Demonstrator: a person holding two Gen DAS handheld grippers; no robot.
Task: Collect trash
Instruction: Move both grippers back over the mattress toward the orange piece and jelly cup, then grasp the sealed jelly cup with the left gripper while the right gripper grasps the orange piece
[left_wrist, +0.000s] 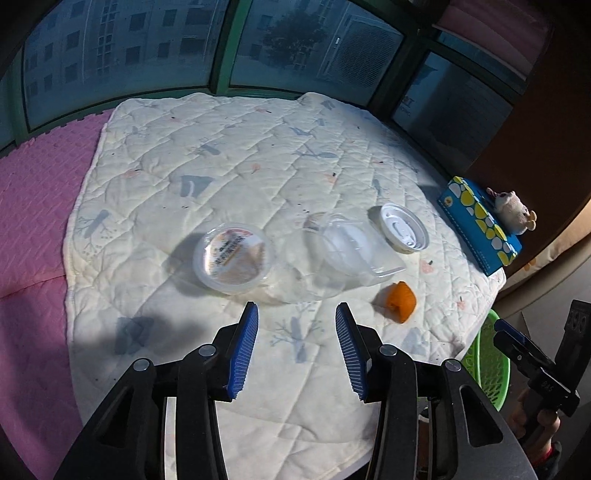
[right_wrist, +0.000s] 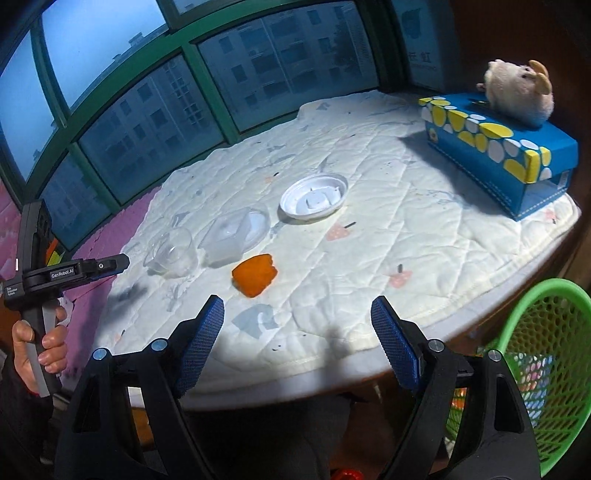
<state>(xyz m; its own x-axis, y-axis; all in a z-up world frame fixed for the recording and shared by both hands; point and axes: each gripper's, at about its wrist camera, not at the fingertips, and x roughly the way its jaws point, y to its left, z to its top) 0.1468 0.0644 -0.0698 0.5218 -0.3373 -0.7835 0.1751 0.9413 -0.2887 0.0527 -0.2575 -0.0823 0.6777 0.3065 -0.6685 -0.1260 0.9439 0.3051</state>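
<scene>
Trash on quilted counter (left_wrist: 229, 147): sealed pudding cup (left_wrist: 233, 256), clear plastic clamshell container (left_wrist: 351, 254) lying empty, white lid (left_wrist: 403, 228) upside down, orange peel (left_wrist: 400, 301) nearest the edge. Green mesh basket (right_wrist: 554, 354) beside the counter holds colourful scraps. Left gripper (left_wrist: 297, 350) and right gripper (right_wrist: 297, 341): jaws open, holding nothing.

**Two wrist views over one quilted table**

The left wrist view looks down from above the table's near edge toward the window. The right wrist view sits lower, off the edge, facing across. Both share the quilt (left_wrist: 229, 155), orange peel (right_wrist: 255, 275), white lid (left_wrist: 403, 228), tissue box (right_wrist: 498, 155) and green basket (right_wrist: 546, 354).
</scene>
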